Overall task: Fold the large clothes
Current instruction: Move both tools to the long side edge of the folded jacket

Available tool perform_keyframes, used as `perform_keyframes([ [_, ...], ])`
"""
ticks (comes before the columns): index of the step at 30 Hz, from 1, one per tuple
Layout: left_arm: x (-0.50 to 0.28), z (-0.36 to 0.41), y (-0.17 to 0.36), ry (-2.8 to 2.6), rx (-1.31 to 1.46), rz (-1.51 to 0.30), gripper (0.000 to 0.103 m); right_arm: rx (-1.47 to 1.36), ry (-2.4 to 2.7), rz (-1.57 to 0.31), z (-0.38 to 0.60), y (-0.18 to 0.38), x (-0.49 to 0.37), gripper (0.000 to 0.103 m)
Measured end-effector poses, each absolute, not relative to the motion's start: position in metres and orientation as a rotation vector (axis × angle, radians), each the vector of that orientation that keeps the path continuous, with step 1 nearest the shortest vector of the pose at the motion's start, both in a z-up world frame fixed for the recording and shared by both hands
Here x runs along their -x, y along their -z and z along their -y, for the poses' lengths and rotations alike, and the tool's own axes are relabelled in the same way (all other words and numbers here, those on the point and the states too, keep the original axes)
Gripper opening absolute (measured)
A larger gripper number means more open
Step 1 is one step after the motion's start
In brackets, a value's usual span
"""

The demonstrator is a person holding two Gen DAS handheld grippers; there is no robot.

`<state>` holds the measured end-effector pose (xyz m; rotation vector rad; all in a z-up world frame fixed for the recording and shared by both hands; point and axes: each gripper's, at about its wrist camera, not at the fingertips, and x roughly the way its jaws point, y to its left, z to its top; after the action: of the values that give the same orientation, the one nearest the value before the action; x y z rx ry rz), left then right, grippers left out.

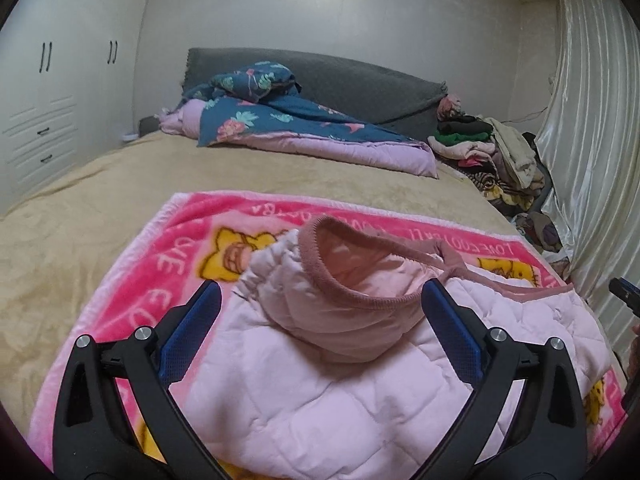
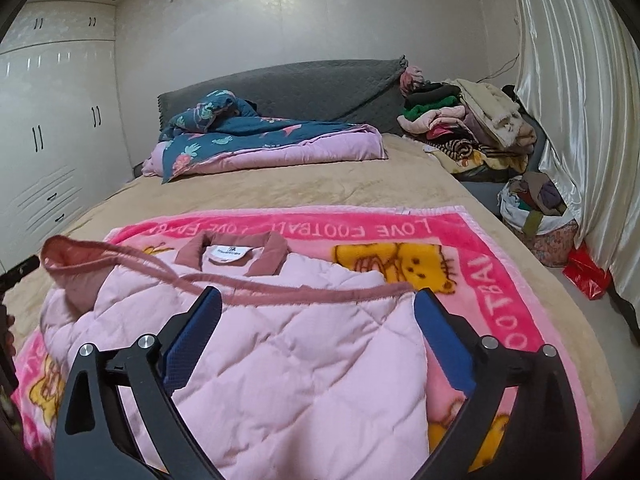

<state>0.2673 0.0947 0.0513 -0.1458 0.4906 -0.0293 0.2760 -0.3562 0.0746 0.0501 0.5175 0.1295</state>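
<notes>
Folding looked partly done, as a judgement from how the cloth lay: the pink quilted jacket [image 2: 280,360] rested on the pink bear blanket [image 2: 500,280], which was spread over the tan bed [image 2: 280,188], and the jacket's body already made a fairly compact block with its collar [image 2: 232,252] toward twelve o'clock in the right wrist view. One sleeve [image 1: 344,304] had been brought across the body, its dusty-rose cuff standing open like a cup at the centre of the left wrist view, and a rose-trimmed edge ran from that cuff toward three o'clock. What seemed left was to flatten that sleeve, close the remaining side and bring the bottom up; the lower hem lay out of sight below both views, so how much length remained could not be told. The left tool [image 1: 320,308] was spread wide, released, its blue pads either side of the raised cuff and gripping nothing; whether the pads brushed the quilting could not be told. The right tool [image 2: 318,312] was likewise wide open and empty, straddling the trimmed edge at the jacket's top, with its three o'clock pad near the jacket's side edge where the blanket showed. At twelve o'clock a blue flowered quilt [image 2: 260,136] lay by the grey headboard [image 2: 300,88], and a pile of clothes [image 2: 460,128] sat at about two o'clock beside the curtain [image 2: 580,100].
</notes>
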Motion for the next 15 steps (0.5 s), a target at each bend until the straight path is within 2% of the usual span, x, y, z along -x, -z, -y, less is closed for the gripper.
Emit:
perform_keyframes([
  [8,-0.254,-0.118,-0.054,-0.003,0.149,-0.489,0.094,-0.035,-0.113,-0.530,0.354,-0.065,-0.256,0.097],
  [15,-0.266,-0.148,-0.032,-0.042,0.206,-0.577,0.094,-0.062,-0.085,-0.570,0.361,-0.055,-0.258,0.097],
])
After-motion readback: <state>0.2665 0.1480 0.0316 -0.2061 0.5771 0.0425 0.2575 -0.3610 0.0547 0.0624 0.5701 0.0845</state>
